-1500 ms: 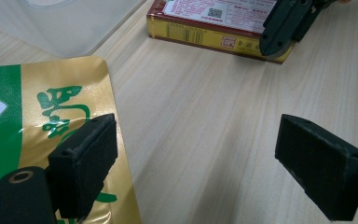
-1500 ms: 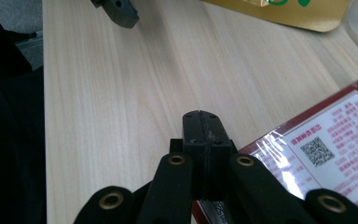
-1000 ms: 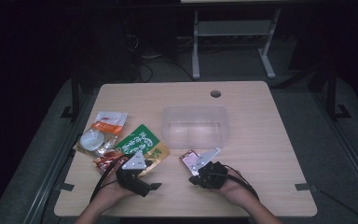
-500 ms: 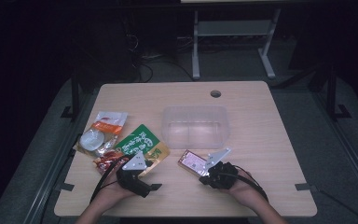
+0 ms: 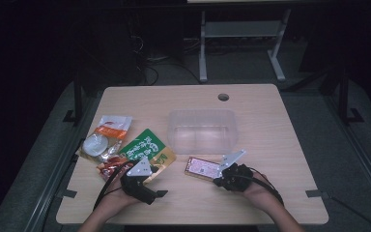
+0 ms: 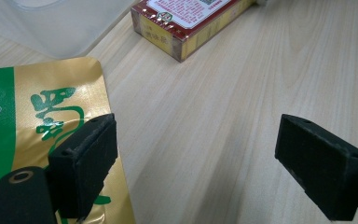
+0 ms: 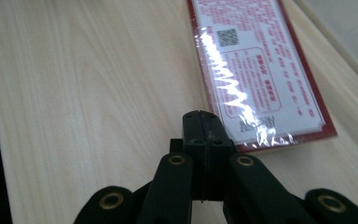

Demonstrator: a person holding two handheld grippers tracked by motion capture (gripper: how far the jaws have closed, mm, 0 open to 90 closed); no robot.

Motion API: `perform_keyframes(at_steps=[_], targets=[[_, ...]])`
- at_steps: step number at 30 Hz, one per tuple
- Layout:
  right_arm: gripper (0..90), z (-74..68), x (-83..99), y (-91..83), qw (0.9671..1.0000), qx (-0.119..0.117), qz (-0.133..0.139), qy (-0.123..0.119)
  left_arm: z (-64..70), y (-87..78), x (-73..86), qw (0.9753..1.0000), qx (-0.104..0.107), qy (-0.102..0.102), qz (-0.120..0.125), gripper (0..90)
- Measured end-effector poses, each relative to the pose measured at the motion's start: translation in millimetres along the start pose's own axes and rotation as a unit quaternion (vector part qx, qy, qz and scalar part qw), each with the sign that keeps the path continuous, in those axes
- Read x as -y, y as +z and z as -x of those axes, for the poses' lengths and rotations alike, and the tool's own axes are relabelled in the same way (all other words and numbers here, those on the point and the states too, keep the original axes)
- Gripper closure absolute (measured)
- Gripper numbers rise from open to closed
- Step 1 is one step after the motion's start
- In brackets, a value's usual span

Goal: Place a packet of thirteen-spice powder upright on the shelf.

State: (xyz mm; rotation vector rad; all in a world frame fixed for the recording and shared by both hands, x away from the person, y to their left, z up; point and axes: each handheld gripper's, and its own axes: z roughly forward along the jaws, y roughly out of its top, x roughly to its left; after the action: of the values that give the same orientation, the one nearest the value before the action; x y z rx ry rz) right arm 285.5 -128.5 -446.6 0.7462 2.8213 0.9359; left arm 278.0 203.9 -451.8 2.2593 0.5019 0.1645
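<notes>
Flat red-and-white printed box (image 5: pixel 203 168) on table, near clear tub

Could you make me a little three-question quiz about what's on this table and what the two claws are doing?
1. True or false: the right claw has its jaws pressed together, holding nothing.
2. The red box lies: A) inside the clear tub; B) on the table in front of the tub; C) on the green and gold packet.
3. Fill in: the left claw has its jaws wide ____, one jaw over the green and gold packet.

Key
1. True; the jaws meet at the box's near edge with nothing between them.
2. B.
3. open.
</notes>
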Motion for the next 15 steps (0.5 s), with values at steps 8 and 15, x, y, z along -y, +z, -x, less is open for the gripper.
perform_keyframes(at_steps=[8,15], targets=[[79.8,12.1,1.8,-15.4,0.9992,-0.021,0.035,0.008,0.3,0.1,-0.4,1.0,0.003,0.005,-0.002,12.6],[44.7,27.1,3.6,-19.0,0.9983,-0.006,0.058,0.001,1.5,2.7,-0.7,0.9999,0.009,0.007,0.0,12.6]])
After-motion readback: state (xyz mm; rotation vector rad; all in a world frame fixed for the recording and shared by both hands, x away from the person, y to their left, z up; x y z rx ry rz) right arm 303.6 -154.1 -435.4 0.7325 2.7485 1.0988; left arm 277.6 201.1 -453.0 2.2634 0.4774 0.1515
